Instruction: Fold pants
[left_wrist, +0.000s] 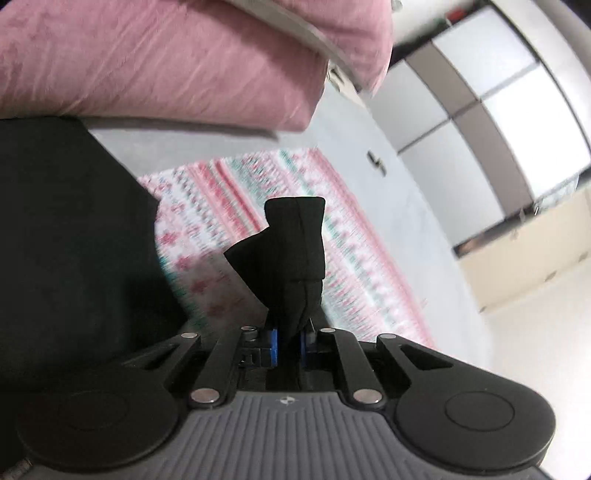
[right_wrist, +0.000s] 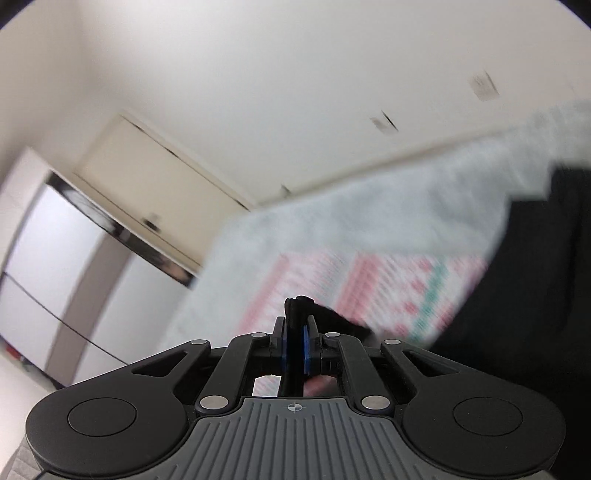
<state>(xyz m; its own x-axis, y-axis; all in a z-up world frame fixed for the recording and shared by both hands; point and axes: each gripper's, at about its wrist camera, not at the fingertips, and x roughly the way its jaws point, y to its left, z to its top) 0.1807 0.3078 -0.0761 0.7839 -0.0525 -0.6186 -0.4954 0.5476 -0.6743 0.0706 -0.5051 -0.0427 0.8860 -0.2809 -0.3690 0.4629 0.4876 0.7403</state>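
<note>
Black pants (left_wrist: 66, 240): we hold one pinched fold in each hand-held gripper, left (left_wrist: 290, 343) and right (right_wrist: 294, 345), above the patterned bedspread (left_wrist: 229, 206), bulk hanging between them.

The left tool (left_wrist: 290, 338) points downward and forward, its 2 blue-padded fingers (left_wrist: 274, 343) drawn close and pinched on a bunched fold of the black pants (left_wrist: 291, 254), which stands up past the fingertips. Its black linkage arms fold inward toward the middle — the grey ribbed body fills the bottom of the left wrist view.

The right tool (right_wrist: 294, 345) tilts down less steeply. Its 2 blue pads (right_wrist: 306, 349) sit nearly together, clamping a thin edge of the same black cloth, with a small tuft poking out above the tips — linkage arms folded inward likewise.
</note>
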